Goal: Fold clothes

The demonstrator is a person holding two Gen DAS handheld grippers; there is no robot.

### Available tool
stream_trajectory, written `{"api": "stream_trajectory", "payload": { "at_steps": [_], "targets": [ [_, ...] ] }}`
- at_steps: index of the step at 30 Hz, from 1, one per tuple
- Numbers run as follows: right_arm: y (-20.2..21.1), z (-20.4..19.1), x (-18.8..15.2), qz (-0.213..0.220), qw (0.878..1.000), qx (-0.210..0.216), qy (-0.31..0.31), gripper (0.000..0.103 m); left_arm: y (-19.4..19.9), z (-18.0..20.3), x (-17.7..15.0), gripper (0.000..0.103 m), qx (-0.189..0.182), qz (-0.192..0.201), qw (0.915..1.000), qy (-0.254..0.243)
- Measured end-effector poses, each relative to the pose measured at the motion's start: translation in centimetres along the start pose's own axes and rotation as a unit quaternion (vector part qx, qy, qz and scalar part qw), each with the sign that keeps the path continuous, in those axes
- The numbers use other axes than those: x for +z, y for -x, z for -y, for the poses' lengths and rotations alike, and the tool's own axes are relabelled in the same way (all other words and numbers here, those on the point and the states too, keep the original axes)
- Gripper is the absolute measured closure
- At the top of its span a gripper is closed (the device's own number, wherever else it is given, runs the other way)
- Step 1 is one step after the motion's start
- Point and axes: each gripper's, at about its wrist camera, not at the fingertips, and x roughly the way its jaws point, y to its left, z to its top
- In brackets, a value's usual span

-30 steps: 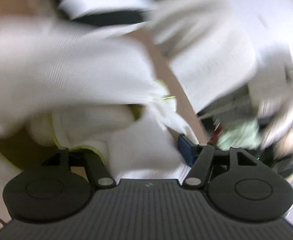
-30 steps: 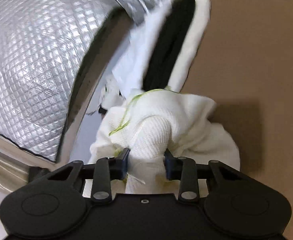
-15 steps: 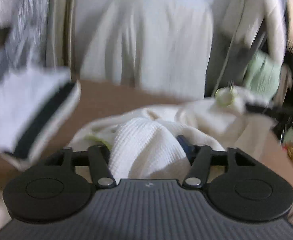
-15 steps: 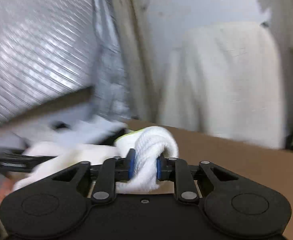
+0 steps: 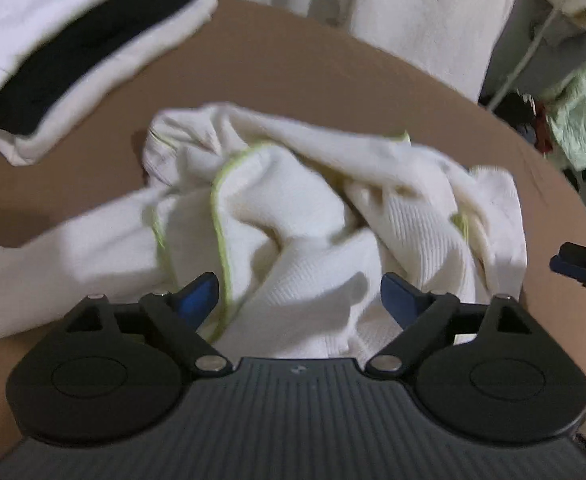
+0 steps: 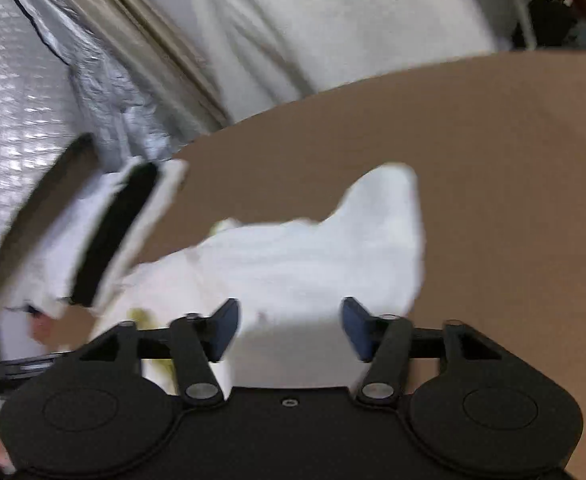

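Both your grippers have their jaws spread wide and hold nothing. The white ribbed garment (image 5: 313,216) with lime-green edging lies crumpled on the brown table (image 5: 293,68), bunched right in front of and between the jaws of your left gripper (image 5: 299,294); a flatter lobe of it sits just ahead of your right gripper (image 6: 289,320). To the far left of the jaws rests a folded stack (image 5: 73,44) of white and black clothes. To fold this well, find a green-trimmed hem with each gripper, pinch one layer only, and draw the cloth flat
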Motion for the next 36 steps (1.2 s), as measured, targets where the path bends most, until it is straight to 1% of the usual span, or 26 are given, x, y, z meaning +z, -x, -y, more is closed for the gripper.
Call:
{"api": "stream_trajectory", "payload": {
  "at_steps": [1, 4, 7, 9, 10, 11, 12, 13, 14, 15, 16, 17, 19, 21, 22, 24, 26, 27, 28, 29, 31, 32, 33, 34, 35, 36],
  "targets": [
    [-0.7, -0.4, -0.6, -0.021, 1.000, 0.002, -0.012, 0.024, -0.2, 0.0, -0.2, 0.015, -0.004, -0.007, 1.0000, 0.001],
    [-2.2, -2.4, -2.6, -0.055, 0.998, 0.005, 0.024, 0.024, -0.4, 0.0, -0.5, 0.015, -0.007, -0.015, 0.9999, 0.004],
    [-3.2, -5.4, -4.5, -0.082, 0.990, -0.006, 0.116, 0.024, -0.8, -0.4, -0.1, 0.015, -0.007, -0.018, 0.9997, 0.015],
    [-4.7, -7.2, -5.7, -0.097, 0.978, -0.014, 0.183, 0.024, -1.1, -0.9, 0.1, 0.015, -0.012, -0.023, 0.9993, 0.029],
    [-5.5, -7.7, -6.2, -0.102, 0.972, -0.024, 0.209, 0.024, -1.3, -1.2, 0.1, 0.015, -0.016, -0.024, 0.9990, 0.035],
    [-6.2, -8.1, -6.6, -0.106, 0.966, -0.037, 0.233, 0.024, -1.5, -1.5, 0.1, 0.018, -0.040, -0.030, 0.9980, 0.039],
    [-7.0, -8.4, -7.0, -0.110, 0.959, -0.049, 0.256, 0.024, -1.8, -2.0, 0.0, 0.033, -0.075, -0.040, 0.9955, 0.043],
    [-7.8, -8.5, -7.3, -0.099, 0.952, -0.069, 0.280, 0.031, -2.1, -2.4, 0.0, 0.053, -0.108, -0.056, 0.9914, 0.050],
    [-8.6, -8.5, -7.4, -0.084, 0.945, -0.092, 0.303, 0.039, -2.2, -2.7, -0.1, 0.057, -0.123, -0.065, 0.9888, 0.054],
    [-9.4, -8.4, -7.5, -0.070, 0.936, -0.114, 0.326, 0.068, -2.0, -2.7, -0.1, 0.062, -0.120, -0.062, 0.9897, 0.045],
    [-9.3, -8.1, -7.0, -0.047, 0.931, -0.128, 0.337, 0.088, -1.7, -2.5, -0.1, 0.073, -0.114, -0.056, 0.9914, 0.032],
    [-9.0, -7.7, -6.3, -0.022, 0.928, -0.139, 0.345, 0.088, -1.2, -2.3, -0.1, 0.076, -0.113, -0.048, 0.9922, 0.023],
    [-6.6, -6.9, -3.8, 0.055, 0.931, -0.169, 0.318, 0.091, 0.2, -1.8, -0.1, 0.084, -0.121, -0.025, 0.9923, 0.008],
    [-4.1, -6.0, -1.0, 0.134, 0.928, -0.198, 0.284, 0.092, 2.1, -1.1, 0.0, 0.085, -0.134, 0.005, 0.9909, -0.015],
    [-2.7, -5.4, 0.1, 0.165, 0.928, -0.207, 0.263, 0.092, 3.0, -0.6, 0.0, 0.085, -0.133, 0.020, 0.9905, -0.030],
    [-0.3, -4.1, 1.7, 0.214, 0.920, -0.231, 0.233, 0.093, 4.2, 0.3, -0.1, 0.086, -0.146, 0.035, 0.9873, -0.052],
    [1.8, -2.8, 3.1, 0.255, 0.908, -0.259, 0.210, 0.093, 5.2, 1.2, -0.5, 0.086, -0.171, 0.044, 0.9819, -0.069],
    [2.7, -2.1, 3.6, 0.269, 0.904, -0.266, 0.197, 0.093, 5.5, 1.6, -0.8, 0.086, -0.191, 0.043, 0.9778, -0.075],
    [3.7, -1.4, 4.1, 0.282, 0.902, -0.271, 0.181, 0.093, 5.2, 1.9, -1.0, 0.086, -0.197, 0.034, 0.9769, -0.075],
    [4.6, -0.6, 4.7, 0.295, 0.900, -0.276, 0.166, 0.093, 4.5, 2.0, -1.3, 0.085, -0.195, 0.021, 0.9780, -0.071],
    [5.1, 2.3, 5.6, 0.283, 0.911, -0.280, 0.112, 0.091, 3.1, 2.3, -1.9, 0.079, -0.191, -0.005, 0.9795, -0.064],
    [5.2, 3.9, 6.0, 0.274, 0.916, -0.281, 0.084, 0.089, 2.4, 2.4, -2.2, 0.074, -0.189, -0.018, 0.9800, -0.060],
    [4.8, 5.5, 5.9, 0.249, 0.927, -0.277, 0.051, 0.088, 1.7, 2.6, -2.4, 0.059, -0.187, -0.032, 0.9802, -0.057],
    [4.2, 7.2, 5.8, 0.220, 0.937, -0.270, 0.018, 0.087, 1.0, 2.7, -2.7, 0.053, -0.185, -0.045, 0.9803, -0.053],
    [3.6, 8.8, 5.6, 0.190, 0.946, -0.263, -0.016, 0.080, 0.3, 2.8, -3.0, 0.052, -0.183, -0.058, 0.9802, -0.049],
    [3.3, 9.9, 5.2, 0.171, 0.952, -0.250, -0.046, 0.080, -0.5, 2.9, -3.3, 0.052, -0.180, -0.071, 0.9800, -0.045]
  ]
}}
